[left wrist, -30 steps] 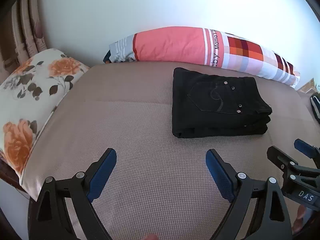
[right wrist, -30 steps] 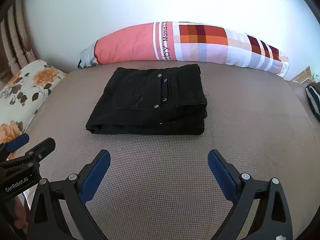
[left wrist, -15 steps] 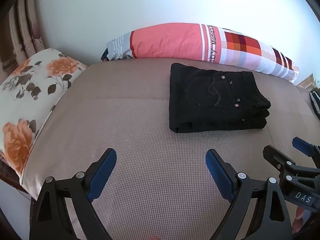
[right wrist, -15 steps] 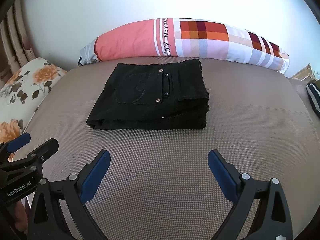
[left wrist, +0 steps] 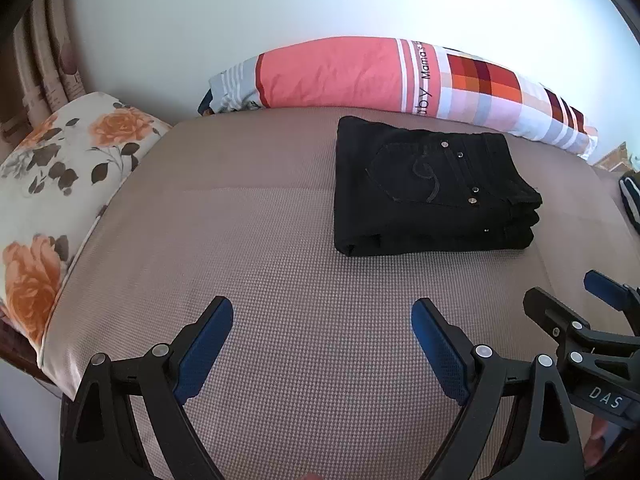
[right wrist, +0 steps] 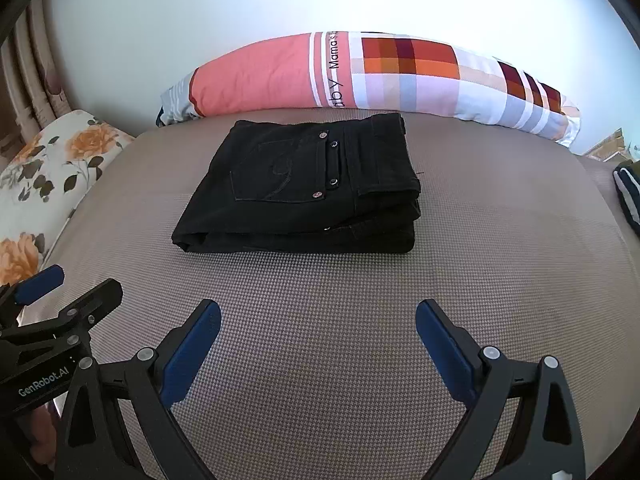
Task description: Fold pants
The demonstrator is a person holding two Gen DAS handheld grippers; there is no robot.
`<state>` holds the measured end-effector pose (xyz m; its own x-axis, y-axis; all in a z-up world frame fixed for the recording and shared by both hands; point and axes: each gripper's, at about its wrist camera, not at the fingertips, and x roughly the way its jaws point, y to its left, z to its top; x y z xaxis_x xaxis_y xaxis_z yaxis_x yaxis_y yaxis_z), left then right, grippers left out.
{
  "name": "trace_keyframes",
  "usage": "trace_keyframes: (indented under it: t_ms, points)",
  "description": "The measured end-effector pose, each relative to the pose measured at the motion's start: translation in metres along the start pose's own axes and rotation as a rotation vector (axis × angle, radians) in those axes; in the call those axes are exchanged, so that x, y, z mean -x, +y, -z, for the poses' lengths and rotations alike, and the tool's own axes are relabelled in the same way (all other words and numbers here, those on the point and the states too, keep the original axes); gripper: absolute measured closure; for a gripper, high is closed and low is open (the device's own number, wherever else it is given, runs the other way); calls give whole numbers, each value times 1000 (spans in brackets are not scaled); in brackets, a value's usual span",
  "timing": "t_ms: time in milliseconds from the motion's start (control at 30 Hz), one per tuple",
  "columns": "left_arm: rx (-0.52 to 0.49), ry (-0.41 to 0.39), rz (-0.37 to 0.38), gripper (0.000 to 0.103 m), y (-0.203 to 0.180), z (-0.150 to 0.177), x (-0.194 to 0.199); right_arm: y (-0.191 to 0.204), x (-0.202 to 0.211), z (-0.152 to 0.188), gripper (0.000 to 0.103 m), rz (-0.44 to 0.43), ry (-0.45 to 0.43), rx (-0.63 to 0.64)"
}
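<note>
Black pants (left wrist: 432, 192) (right wrist: 308, 188) lie folded into a compact rectangle on the taupe mattress (left wrist: 280, 280) (right wrist: 480, 260), back pocket with metal studs facing up. My left gripper (left wrist: 322, 312) hovers open over bare mattress, well short of the pants and to their left. My right gripper (right wrist: 318, 314) is likewise open, with nothing between its blue pads, in front of the pants. Each gripper shows at the edge of the other's view: the right one (left wrist: 576, 292) and the left one (right wrist: 72, 280).
A long pink and checkered bolster (left wrist: 400, 80) (right wrist: 360, 76) lies along the white wall just behind the pants. A floral pillow (left wrist: 52, 184) (right wrist: 48, 168) sits at the left edge. A dark striped cloth (right wrist: 626, 196) shows at the far right.
Both views have tilted slightly, so the pants sit a little higher in frame. The pants themselves and both grippers' openings are unchanged.
</note>
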<state>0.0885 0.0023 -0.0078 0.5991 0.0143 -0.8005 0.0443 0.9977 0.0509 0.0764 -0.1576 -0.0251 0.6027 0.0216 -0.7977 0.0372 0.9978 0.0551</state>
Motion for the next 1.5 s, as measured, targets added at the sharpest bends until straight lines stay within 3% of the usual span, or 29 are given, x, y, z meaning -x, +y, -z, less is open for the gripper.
trace_keyframes:
  t_ms: [1500]
  points:
    - [-8,14,-14,12,-1,7,-6,-1,-12,4,6,5,43,-6]
